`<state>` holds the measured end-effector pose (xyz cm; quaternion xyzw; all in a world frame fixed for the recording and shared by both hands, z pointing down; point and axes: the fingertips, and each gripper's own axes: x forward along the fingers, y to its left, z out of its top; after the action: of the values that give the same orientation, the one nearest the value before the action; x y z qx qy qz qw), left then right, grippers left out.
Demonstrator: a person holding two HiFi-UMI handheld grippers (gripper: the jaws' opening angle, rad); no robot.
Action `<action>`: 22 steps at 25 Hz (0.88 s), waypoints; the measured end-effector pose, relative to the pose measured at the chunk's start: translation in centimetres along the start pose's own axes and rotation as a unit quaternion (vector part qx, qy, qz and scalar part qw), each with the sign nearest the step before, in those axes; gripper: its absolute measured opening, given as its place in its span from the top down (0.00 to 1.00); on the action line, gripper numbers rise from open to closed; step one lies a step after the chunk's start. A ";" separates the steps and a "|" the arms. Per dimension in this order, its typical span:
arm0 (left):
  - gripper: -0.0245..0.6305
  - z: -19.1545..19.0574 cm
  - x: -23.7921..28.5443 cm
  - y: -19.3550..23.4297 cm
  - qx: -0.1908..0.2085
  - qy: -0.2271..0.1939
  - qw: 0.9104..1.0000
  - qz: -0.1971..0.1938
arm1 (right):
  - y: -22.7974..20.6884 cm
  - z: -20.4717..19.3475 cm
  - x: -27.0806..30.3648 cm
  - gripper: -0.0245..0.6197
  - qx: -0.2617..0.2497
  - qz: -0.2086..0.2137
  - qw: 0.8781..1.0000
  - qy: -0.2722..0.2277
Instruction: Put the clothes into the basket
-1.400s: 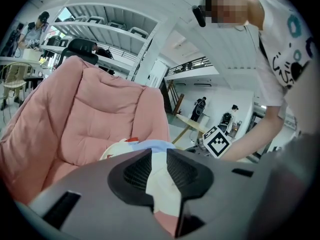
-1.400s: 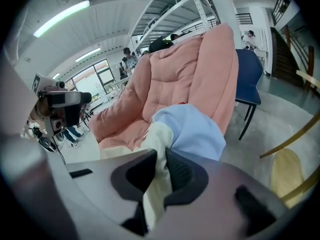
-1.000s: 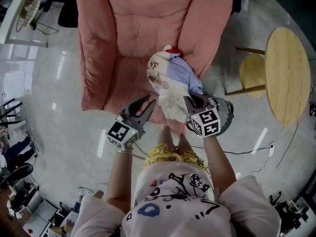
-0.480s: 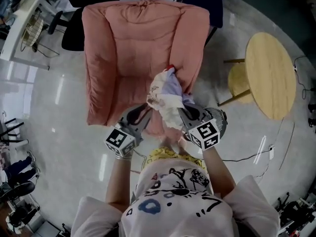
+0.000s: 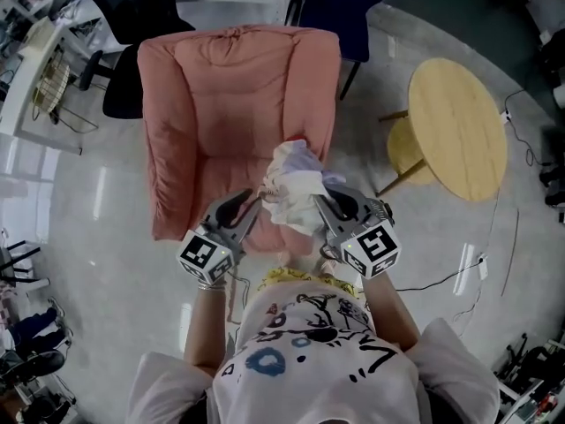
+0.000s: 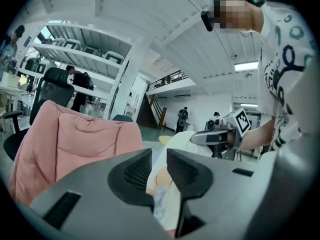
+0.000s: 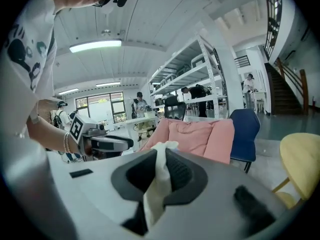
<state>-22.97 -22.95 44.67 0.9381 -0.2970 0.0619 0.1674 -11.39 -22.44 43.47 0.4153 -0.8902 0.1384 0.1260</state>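
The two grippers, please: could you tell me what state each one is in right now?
Left gripper: closed on the clothing bundle.
Right gripper: closed on the same clothing bundle, a white fold pinched between its jaws.

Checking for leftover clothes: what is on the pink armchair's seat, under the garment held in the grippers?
The garment hangs between the left gripper and right gripper, above the armchair seat. The visible part of the seat shows only pink cushion. The patch beneath the garment is covered.
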 end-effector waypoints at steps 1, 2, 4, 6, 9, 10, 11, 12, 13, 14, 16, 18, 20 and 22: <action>0.83 0.3 0.1 -0.6 0.003 -0.001 1.000 -0.001 | -0.1 0.4 -0.8 0.88 -0.002 -0.002 1.000 -0.006; 0.83 0.5 0.3 -1.1 0.007 -0.002 1.000 -0.003 | -0.2 0.8 -1.6 0.88 -0.003 -0.004 1.000 -0.013; 0.83 0.9 0.7 -2.2 0.015 -0.007 1.000 -0.009 | -0.4 1.5 -3.1 0.88 -0.007 -0.010 1.000 -0.029; 0.83 1.4 1.0 -3.5 0.023 -0.011 1.000 -0.013 | -0.6 2.2 -5.1 0.88 -0.014 -0.015 0.999 -0.044; 0.83 2.1 1.8 -6.3 0.034 -0.013 0.999 -0.014 | -1.0 2.7 -8.6 0.88 -0.021 -0.020 0.998 -0.055; 0.83 2.3 2.3 -7.2 0.035 -0.013 0.999 -0.014 | -1.4 2.7 -9.7 0.88 -0.021 -0.023 0.998 -0.057; 0.83 2.3 2.8 -8.1 0.035 -0.014 0.999 -0.014 | -1.7 2.6 -10.8 0.88 -0.022 -0.025 0.998 -0.057; 0.83 2.3 3.3 -9.1 0.035 -0.016 0.999 -0.015 | -2.1 2.5 -11.9 0.88 -0.022 -0.029 0.998 -0.058; 0.83 2.2 3.7 -10.1 0.035 -0.018 0.999 -0.017 | -2.5 2.4 -13.0 0.88 -0.023 -0.032 0.998 -0.058; 0.83 2.2 4.2 -11.3 0.037 -0.020 0.999 -0.019 | -2.9 2.2 -14.3 0.88 -0.024 -0.035 0.997 -0.059; 0.83 2.1 5.1 -13.6 0.040 -0.022 0.999 -0.025 | -3.7 1.6 -16.8 0.88 -0.027 -0.042 0.997 -0.059; 0.83 1.9 5.9 -15.3 0.041 -0.022 0.998 -0.030 | -4.6 0.9 -18.9 0.88 -0.028 -0.049 0.997 -0.057; 0.83 1.6 6.6 -16.5 0.040 -0.019 0.998 -0.035 | -5.4 -0.1 -20.3 0.88 -0.027 -0.058 0.997 -0.052; 0.83 1.0 7.2 -18.1 0.042 -0.016 0.998 -0.038 | -6.2 -1.4 -22.2 0.88 -0.024 -0.068 0.996 -0.050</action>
<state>-6.61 -13.30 40.29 0.9558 -0.2607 0.0527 0.1255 7.41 -10.12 38.08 0.4778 -0.8684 0.0868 0.1006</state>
